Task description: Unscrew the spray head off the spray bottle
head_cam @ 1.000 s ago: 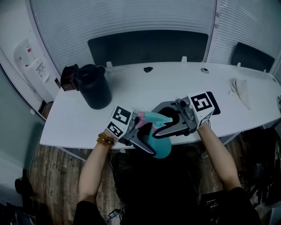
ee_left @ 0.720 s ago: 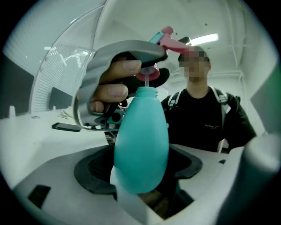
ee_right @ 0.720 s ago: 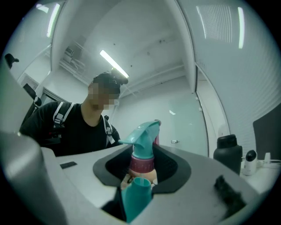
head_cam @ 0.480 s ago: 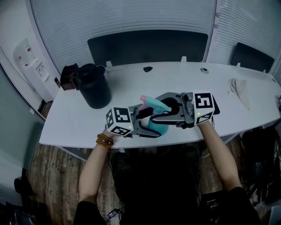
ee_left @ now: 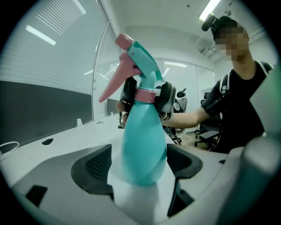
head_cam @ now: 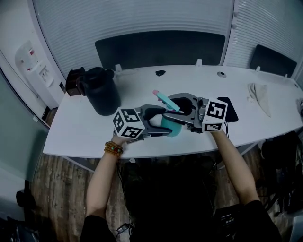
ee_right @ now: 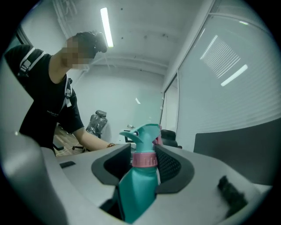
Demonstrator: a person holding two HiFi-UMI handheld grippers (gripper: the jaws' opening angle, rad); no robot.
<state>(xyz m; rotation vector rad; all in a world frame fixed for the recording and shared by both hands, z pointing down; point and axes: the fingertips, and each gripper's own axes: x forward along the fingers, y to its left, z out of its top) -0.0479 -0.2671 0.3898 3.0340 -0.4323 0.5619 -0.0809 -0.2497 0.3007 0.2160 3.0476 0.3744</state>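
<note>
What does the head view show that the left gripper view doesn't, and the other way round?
Only the head view: the black bin and the crumpled cloth lying on the table's far side.
Only the left gripper view: the pink collar at the bottle's neck, clamped by the right tool, and a ceiling light.
Both: the teal spray bottle, its body gripped by the left tool, over the white table.

Base of spray bottle (head_cam: 169,126) hidden from above, small dark object (head_cam: 160,73) and round object (head_cam: 221,74) unidentifiable
</note>
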